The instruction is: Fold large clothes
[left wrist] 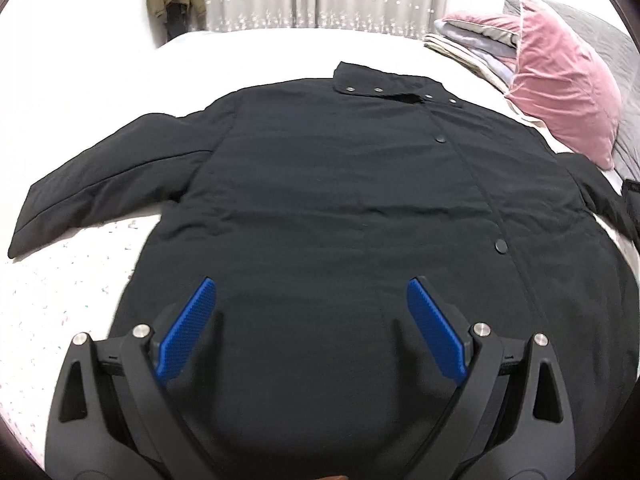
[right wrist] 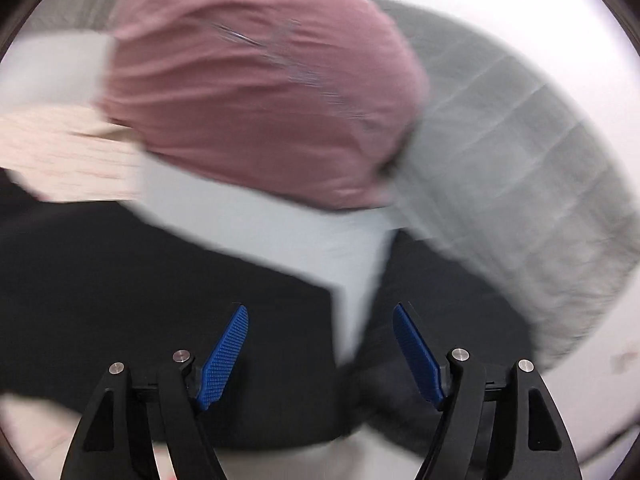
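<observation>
A: What could go wrong from here?

B: On the bed (left wrist: 280,52), the coat (left wrist: 320,200) is bulky, so a fold could spring back if only the top layer is pinched. The right sleeve (right wrist: 440,320) could be dragged into the pink pillow (right wrist: 260,100) beside it, since little room is left there.

A: How is the coat laid out?

B: It is spread flat, front up and snapped shut, collar (left wrist: 384,84) towards the far side. The left sleeve (left wrist: 104,184) is stretched out sideways. The right wrist view is blurred, so finer detail cannot be read there.

A: And the tools?

B: The left tool (left wrist: 312,296) is held wide open above the lower front, nothing gripped. The right tool (right wrist: 320,320) is also open and empty, over the gap between body and right sleeve.
</observation>
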Action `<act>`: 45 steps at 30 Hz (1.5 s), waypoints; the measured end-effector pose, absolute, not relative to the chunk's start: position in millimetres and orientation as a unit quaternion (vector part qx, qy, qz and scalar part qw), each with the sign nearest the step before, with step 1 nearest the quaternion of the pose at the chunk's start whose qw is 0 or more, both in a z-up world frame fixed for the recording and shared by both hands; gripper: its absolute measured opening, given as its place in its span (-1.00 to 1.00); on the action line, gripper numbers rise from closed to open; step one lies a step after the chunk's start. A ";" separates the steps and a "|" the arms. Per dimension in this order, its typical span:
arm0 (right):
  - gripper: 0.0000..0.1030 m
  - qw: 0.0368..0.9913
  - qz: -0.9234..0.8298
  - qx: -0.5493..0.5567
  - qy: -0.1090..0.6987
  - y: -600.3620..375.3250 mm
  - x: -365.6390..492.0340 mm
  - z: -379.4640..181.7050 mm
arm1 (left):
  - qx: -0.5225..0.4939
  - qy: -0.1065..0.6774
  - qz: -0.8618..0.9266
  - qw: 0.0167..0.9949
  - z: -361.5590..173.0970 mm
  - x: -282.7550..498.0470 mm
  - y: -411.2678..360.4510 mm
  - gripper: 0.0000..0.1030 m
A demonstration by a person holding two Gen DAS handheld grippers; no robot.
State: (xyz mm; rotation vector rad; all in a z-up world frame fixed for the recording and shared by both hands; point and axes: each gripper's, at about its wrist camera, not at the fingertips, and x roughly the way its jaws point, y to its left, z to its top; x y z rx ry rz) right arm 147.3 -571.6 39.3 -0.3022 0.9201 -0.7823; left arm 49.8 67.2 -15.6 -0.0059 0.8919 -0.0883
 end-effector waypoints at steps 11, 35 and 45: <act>0.49 0.888 -0.004 -0.018 0.459 -436.9 202.2 77.2 | 0.114 0.420 -0.112 0.893 11.6 195.7 88.3 0.87; -0.75 0.855 0.175 -0.017 0.489 -312.4 415.3 -79.0 | 0.033 0.442 -0.240 0.864 -68.1 374.6 48.7 -0.72; -0.68 0.898 0.015 -0.116 0.424 -254.5 428.0 -78.0 | 0.035 0.433 -0.091 0.896 -81.9 385.7 38.7 -0.57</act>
